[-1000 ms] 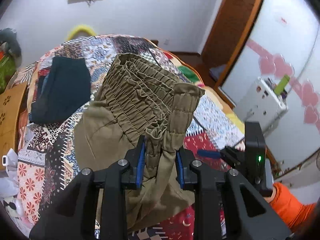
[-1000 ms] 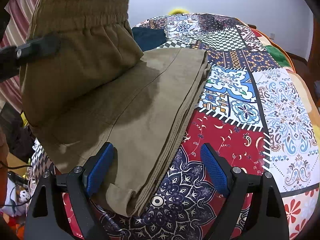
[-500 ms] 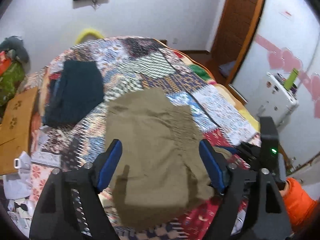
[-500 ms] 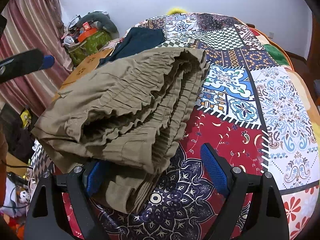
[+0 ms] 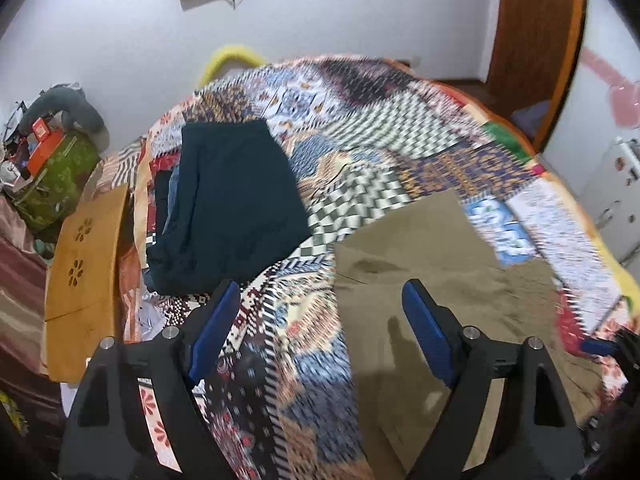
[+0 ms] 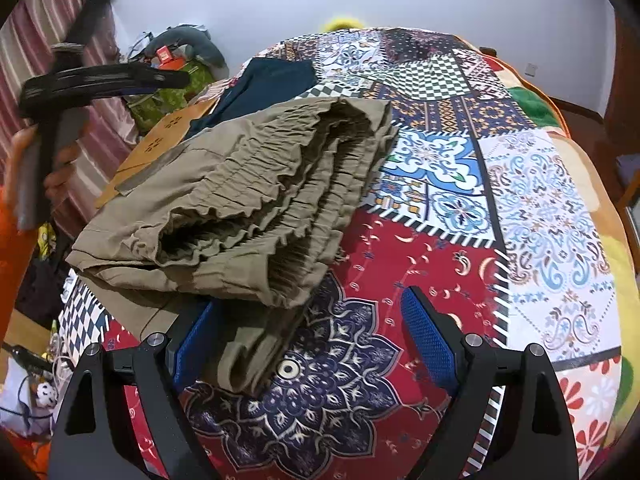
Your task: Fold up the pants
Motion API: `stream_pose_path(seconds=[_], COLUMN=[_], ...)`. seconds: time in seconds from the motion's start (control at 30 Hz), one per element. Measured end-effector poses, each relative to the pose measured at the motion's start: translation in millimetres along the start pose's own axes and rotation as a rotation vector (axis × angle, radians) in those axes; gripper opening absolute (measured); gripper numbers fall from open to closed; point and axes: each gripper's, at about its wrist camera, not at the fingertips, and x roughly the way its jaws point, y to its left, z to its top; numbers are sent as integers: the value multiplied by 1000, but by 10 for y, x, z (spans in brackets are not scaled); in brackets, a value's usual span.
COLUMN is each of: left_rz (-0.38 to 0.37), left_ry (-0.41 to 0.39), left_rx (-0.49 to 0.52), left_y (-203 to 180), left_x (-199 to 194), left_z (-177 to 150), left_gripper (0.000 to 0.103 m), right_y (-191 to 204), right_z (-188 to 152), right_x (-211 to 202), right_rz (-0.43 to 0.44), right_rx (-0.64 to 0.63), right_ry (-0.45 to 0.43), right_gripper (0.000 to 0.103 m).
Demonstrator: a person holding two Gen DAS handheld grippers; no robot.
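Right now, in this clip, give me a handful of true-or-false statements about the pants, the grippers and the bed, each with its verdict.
1. The olive pants lie folded on the patchwork quilt. True.
2. The left gripper is clamped on the waistband. False: its pads stand apart with only quilt between them.
3. The right gripper is open. True: the pants' lower edge lies between its pads, unpinched.
4. A dark navy garment lies on the quilt beyond the olive pants. True.
5. The olive pants hang in the air from a gripper. False: they rest on the bed.
6. The navy garment sits on top of the olive pants. False: in the left wrist view quilt shows between them.
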Motion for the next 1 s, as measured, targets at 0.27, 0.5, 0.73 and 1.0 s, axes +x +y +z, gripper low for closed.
stream_pose_path(seconds=[0.27, 0.5, 0.73, 1.0], left_rz=[-33, 69, 106, 82], left_ry=[182, 217, 214, 222], left_rx=[60, 166, 133, 27], left_y=[-165, -280, -28, 301], left_x=[852, 1179, 904, 336], left_z=[139, -88, -387, -973], left_gripper=[83, 99, 99, 99], right_y=[-137, -220, -248, -222], right_z=[-16, 25, 21, 26], right_x=[-44, -97, -190, -344], right_rz=[-33, -62, -87, -93], right_rx=[46, 55, 46, 33], right_ry=[-3, -9, -23, -70], right_gripper=[86, 86, 86, 86])
